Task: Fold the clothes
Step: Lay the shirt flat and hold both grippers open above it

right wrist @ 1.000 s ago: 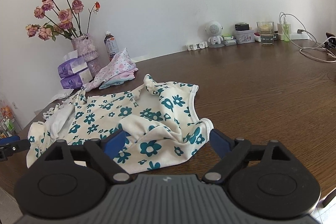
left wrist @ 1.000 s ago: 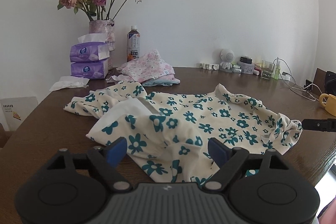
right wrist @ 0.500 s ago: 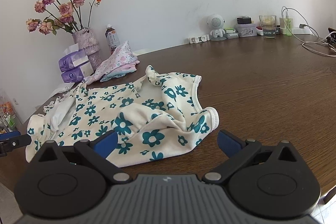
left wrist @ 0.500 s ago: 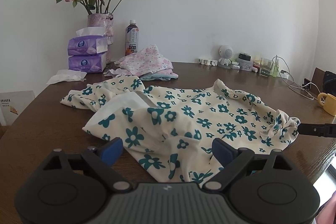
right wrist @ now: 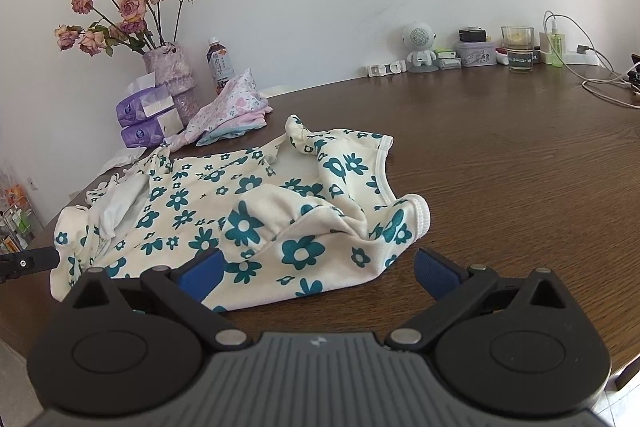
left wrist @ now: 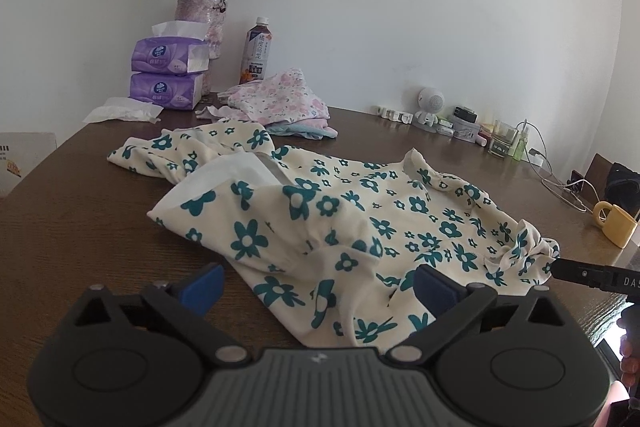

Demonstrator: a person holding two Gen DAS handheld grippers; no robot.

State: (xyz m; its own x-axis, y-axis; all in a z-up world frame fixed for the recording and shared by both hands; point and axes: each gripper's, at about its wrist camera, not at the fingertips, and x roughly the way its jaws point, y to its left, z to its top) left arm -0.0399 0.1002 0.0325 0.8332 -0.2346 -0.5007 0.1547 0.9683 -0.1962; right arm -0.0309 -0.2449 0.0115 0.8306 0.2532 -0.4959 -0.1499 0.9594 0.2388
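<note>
Left gripper (left wrist: 316, 287): jaws wide apart and opening; the near hem of the flowered garment (left wrist: 340, 223) lies between the blue pads (left wrist: 202, 287), with no pad pressing on the cloth. Right gripper (right wrist: 316, 273): jaws spread wide; the near right corner of the same garment lies between them, apart from the right pad, while whether the left pad touches the cloth cannot be told. Neither gripper holds anything. The garment, cream with teal flowers, lies crumpled and partly spread on the brown table (right wrist: 520, 187), toward its near edge. A second, pink-patterned pile of clothes (left wrist: 280, 99) sits farther back on the left, beside the drink bottle (left wrist: 256, 53), the tissue packs (left wrist: 168, 75) and the vase of roses (left wrist: 200, 15) against the wall. A yellow mug (left wrist: 614, 223) stands at the far right edge.
</note>
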